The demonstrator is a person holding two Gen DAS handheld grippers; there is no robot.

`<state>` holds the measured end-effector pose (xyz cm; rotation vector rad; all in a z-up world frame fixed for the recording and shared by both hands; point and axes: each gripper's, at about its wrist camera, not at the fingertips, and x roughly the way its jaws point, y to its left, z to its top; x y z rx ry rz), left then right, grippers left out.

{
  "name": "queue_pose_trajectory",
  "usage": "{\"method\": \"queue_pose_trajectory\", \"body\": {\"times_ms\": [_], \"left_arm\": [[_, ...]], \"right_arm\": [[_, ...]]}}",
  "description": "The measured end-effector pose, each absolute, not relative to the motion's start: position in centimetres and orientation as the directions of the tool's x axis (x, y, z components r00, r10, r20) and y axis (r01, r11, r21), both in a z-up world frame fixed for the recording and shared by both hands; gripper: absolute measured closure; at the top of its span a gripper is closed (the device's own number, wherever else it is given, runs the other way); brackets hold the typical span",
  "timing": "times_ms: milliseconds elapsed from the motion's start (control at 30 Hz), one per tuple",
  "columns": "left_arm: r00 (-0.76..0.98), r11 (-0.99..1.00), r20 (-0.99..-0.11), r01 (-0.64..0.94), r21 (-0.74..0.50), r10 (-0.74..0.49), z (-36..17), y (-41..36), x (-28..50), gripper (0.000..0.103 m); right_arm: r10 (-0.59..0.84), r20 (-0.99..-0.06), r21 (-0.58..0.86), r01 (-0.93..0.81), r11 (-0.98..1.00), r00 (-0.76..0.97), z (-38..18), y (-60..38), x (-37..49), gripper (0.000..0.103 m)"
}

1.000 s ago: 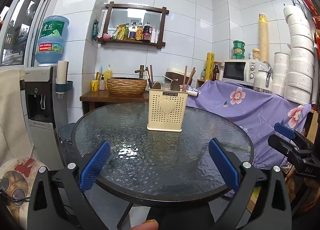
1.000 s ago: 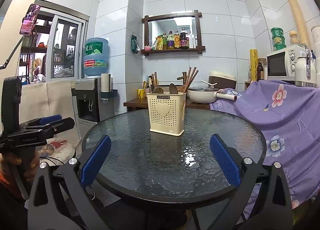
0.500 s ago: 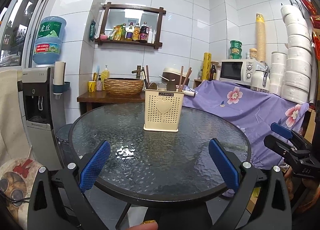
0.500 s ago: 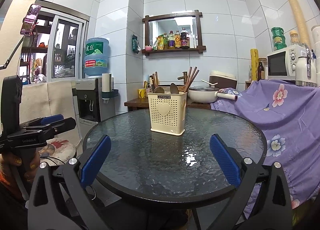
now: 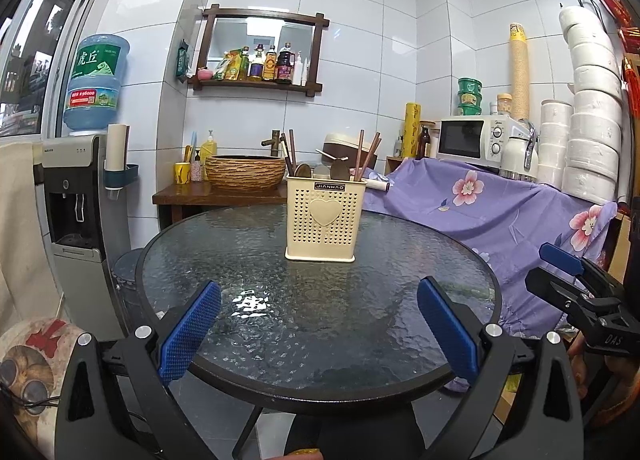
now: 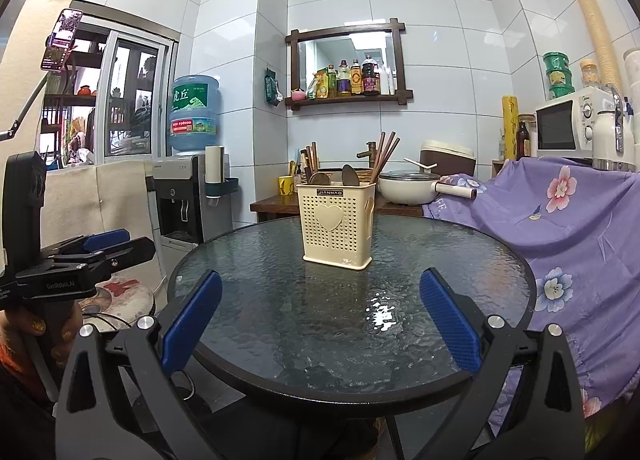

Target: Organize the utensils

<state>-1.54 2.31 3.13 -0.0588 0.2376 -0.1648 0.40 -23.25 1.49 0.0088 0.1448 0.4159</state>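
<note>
Meanwhile the left wrist view has slid rightward over the past second, so the cream perforated plastic utensil holder (image 5: 321,216) now sits at its 12 o'clock, squared up, which suggests an approach is only being lined up. Both the left gripper (image 5: 318,330) and the right gripper (image 6: 319,326) hang with blue pads spread wide and empty over the near rim of the round textured-glass table (image 5: 256,372). Only the right view shows the white saucepan (image 6: 408,187) behind the holder's brown chopsticks (image 6: 383,156) and spoons.
</note>
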Motion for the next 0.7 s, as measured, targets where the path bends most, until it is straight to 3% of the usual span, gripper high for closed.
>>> {"method": "queue_pose_trajectory", "body": {"times_ms": [700], "left_arm": [[0.956, 0.984, -0.237, 0.161, -0.07, -0.174, 3.13, 2.29, -1.43, 0.006]], "right_arm": [[0.408, -0.14, 0.045, -0.406, 0.913, 0.902, 1.49, -23.17, 0.29, 0.006]]}}
